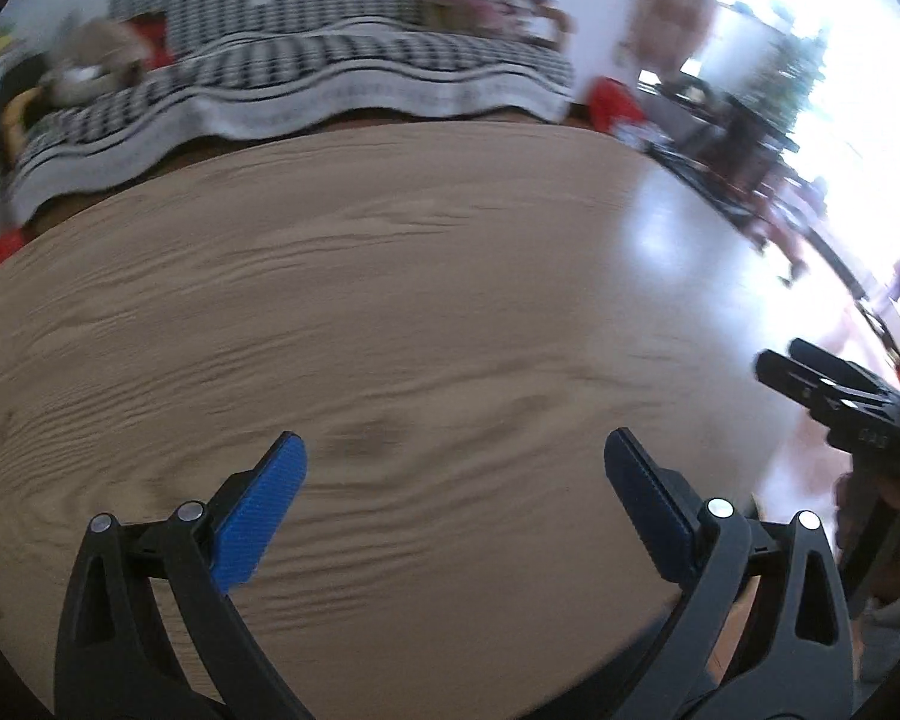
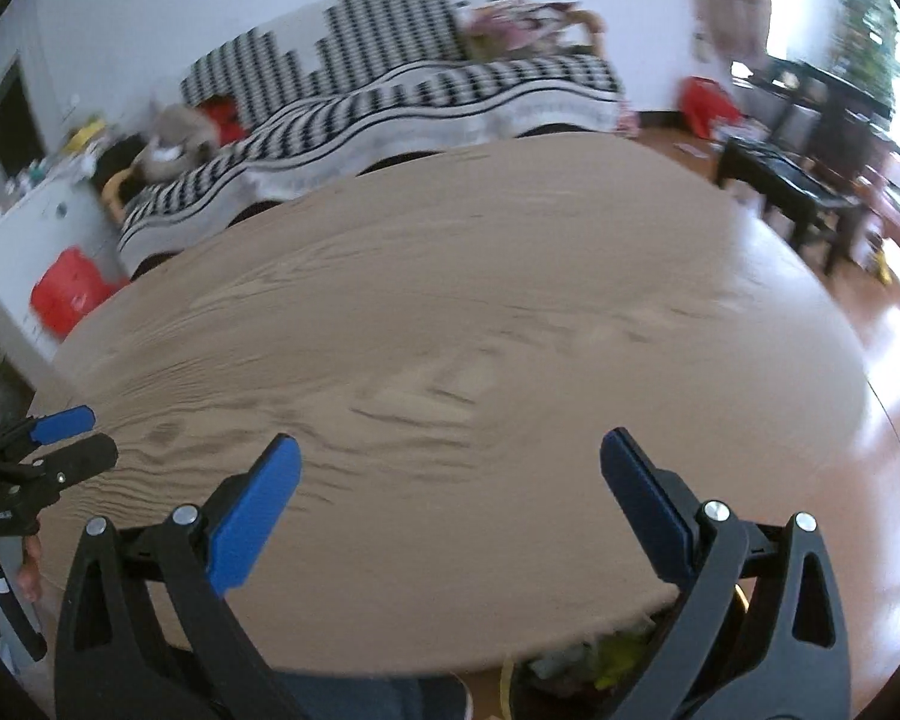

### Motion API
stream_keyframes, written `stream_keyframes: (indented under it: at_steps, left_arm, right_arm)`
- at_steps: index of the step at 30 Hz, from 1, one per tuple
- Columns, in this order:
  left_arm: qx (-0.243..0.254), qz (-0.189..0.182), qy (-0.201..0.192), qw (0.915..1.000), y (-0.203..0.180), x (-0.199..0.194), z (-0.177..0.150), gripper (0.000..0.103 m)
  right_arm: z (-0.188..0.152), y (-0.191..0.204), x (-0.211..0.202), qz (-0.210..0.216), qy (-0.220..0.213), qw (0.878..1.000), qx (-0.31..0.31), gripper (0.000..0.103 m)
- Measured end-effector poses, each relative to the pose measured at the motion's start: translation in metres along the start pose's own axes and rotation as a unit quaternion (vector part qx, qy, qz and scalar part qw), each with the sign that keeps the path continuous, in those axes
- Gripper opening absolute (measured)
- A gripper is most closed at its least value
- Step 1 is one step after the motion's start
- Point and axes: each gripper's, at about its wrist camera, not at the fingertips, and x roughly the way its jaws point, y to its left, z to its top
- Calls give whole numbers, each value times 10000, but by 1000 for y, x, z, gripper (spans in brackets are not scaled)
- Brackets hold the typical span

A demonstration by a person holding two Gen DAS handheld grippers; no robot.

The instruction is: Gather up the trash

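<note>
My left gripper [image 1: 455, 447] is open and empty, held above a bare wooden table [image 1: 390, 276]. My right gripper [image 2: 450, 447] is open and empty above the same table [image 2: 480, 276]. In the left wrist view the right gripper shows at the right edge [image 1: 780, 366]. In the right wrist view the left gripper shows at the left edge [image 2: 78, 438]. No trash shows on the tabletop. Below the table's near edge in the right wrist view lies some crumpled greenish and white stuff [image 2: 600, 657], partly hidden by my finger.
A sofa with a black-and-white checked cover [image 2: 390, 90] stands beyond the table. A red bag [image 2: 66, 291] sits on the floor at the left. Another red bag [image 2: 705, 99] is by the far wall. Dark low tables [image 2: 786, 180] stand at the right on a shiny floor.
</note>
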Motion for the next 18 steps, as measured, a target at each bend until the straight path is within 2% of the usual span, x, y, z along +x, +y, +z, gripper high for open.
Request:
stream_keyframes:
  at_steps: [3, 6, 10, 13, 18]
  left_arm:
    - [-393, 435, -55, 9983, 40, -2, 1, 97]
    - [-734, 991, -98, 9923, 76, 0, 1, 97]
    - [-991, 1253, -122, 9871, 103, 0, 3, 97]
    - [-987, 1376, -123, 9855, 113, 3, 5, 97]
    - [-1078, 1401, -138, 9841, 125, 5, 2, 97]
  right_arm:
    - [13, 38, 26, 45, 170, 9992, -349, 97]
    - [24, 68, 50, 212, 305, 9976, -583, 97]
    - [39, 99, 74, 375, 420, 9950, -824, 97]
    - [44, 113, 82, 385, 393, 9941, -930, 97]
    - [46, 124, 87, 469, 348, 9933, -993, 97]
